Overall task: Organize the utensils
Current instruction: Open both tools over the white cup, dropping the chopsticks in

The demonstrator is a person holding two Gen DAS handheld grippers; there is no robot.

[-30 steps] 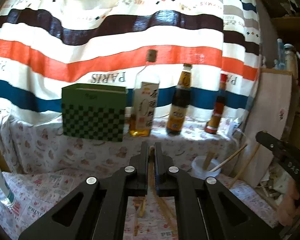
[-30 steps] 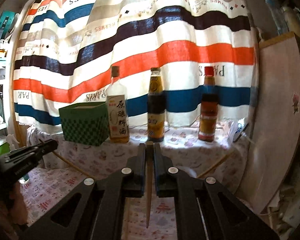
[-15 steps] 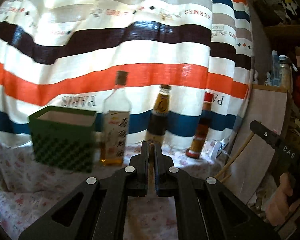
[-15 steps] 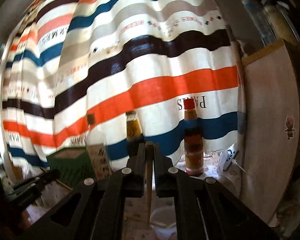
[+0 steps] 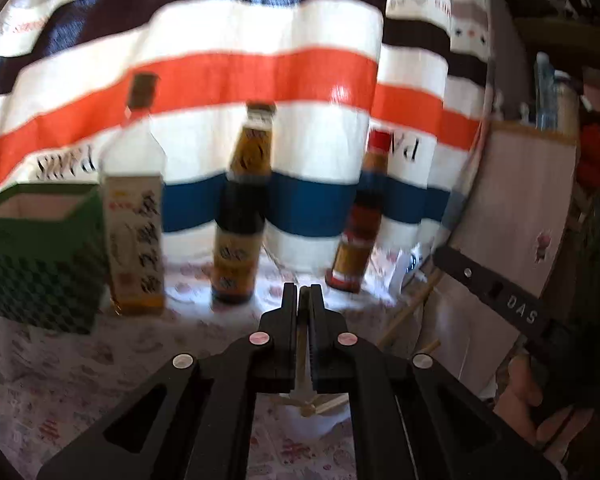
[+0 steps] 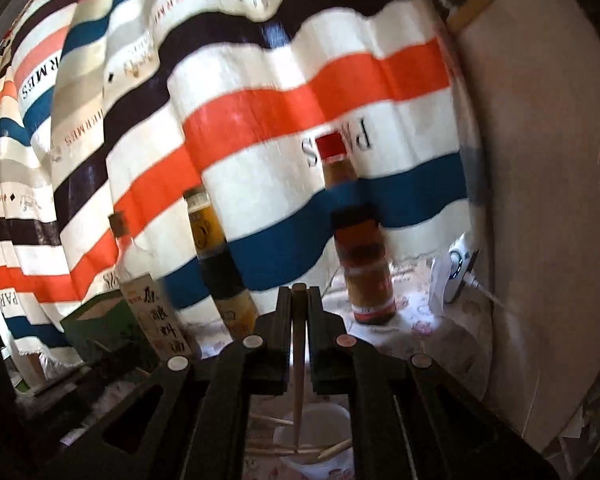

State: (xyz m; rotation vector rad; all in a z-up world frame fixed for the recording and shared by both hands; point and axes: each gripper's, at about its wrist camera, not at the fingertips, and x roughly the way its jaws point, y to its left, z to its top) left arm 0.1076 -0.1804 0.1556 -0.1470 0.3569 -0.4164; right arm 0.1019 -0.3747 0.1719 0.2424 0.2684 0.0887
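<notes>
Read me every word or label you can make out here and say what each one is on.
"DAS": on the right gripper, white letters on its black finger.
"HERMES": on the striped curtain, repeated, seen mirrored.
"PARIS": on the same curtain, mirrored, partly hidden by the red-capped bottle.
Bottle labels: Chinese characters, too blurred to read.

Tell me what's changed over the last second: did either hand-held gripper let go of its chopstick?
No. Both moved toward the white plastic cup holding loose chopsticks, which now sits under their tips. The left hand-held gripper stays shut on its wooden chopstick, the right hand-held gripper on its wooden chopstick. Nothing was released; the bottles and green box are unmoved.
</notes>
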